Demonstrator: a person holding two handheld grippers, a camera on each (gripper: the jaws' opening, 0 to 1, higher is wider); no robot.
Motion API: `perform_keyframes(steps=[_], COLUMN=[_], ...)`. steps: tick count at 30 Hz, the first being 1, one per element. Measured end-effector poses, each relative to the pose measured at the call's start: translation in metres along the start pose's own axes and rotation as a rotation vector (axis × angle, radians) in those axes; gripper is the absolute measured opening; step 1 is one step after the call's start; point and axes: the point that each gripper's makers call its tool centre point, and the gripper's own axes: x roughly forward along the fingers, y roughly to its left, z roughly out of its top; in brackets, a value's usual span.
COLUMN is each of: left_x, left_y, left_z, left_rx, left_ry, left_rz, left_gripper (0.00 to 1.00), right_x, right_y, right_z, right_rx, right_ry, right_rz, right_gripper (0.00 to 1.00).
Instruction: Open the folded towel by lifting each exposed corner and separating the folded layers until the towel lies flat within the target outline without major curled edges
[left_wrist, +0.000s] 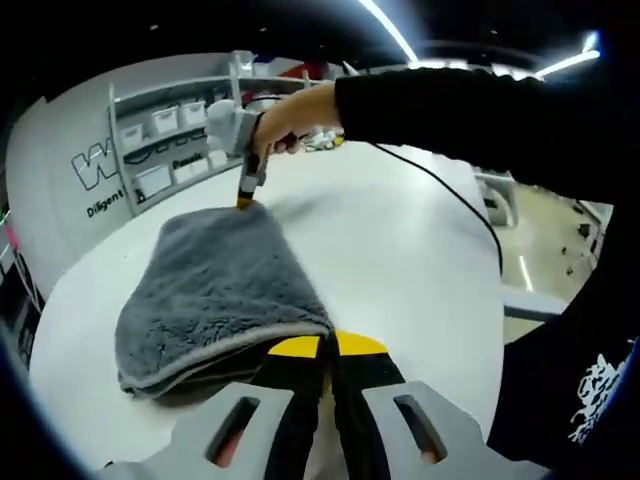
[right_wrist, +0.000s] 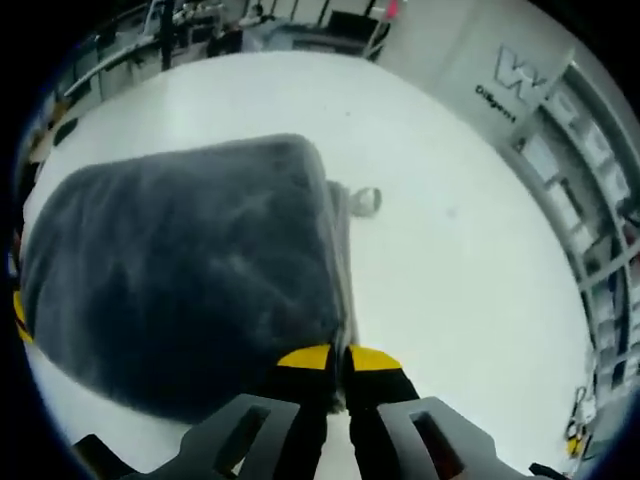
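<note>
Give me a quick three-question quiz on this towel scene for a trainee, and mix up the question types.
1. Multiple choice: the grey fluffy folded towel lies on A) a white table top, B) a wooden shelf, C) a blue tray.
2. True or false: the left gripper has its fingers spread wide apart.
3. Fill in: in the left gripper view, the right gripper meets the towel at its ___ edge (near or far).
Key: 1 A; 2 false, they are closed together at the towel's near corner; 3 far.
</note>
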Motion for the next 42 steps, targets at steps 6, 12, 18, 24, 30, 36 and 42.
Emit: perform_keyframes(steps=[6,12,18,24,30,36,42], left_x=[0.005,0.010,0.016,0.024,0.027,0.030,0.035], left_y=[-0.006,-0.012,-0.016,-0.020,-0.021,-0.022,-0.022], left_z=[0.004,0.009,0.014,0.019,0.022,0.027,0.028], left_rx=[0.033,0.053,0.076,0.074,0.090,0.092,0.104], left_ry=[0.004,0.003,-0.003,0.006,0.007,-0.016,-0.014], left_rz=[-0.001,-0.013,-0.025,-0.048,-0.061,-0.085,-0.082], left_gripper=[0.01,0.01,0.01,0.01,0.02,0.02,0.02], right_x=[0.006,0.008,0.009,0.012,0.015,0.021,0.027], right_y=[-0.001,0.003,0.005,0.006,0.009,0.012,0.013], right_z=[0.011,0.015,0.022,0.029,0.035,0.047,0.062], right_rx=[-0.092,-0.162,-0.199,-0.192,-0.297,-0.401,-0.426], right_ry=[0.013,0.045,0.016,-0.022,0.028,0.076,0.057], right_rz=[0.012,0.007,0.004,0.048,0.039,0.013,0.021], right_gripper=[0.00,0.00,0.00,0.00,0.00,0.00,0.00])
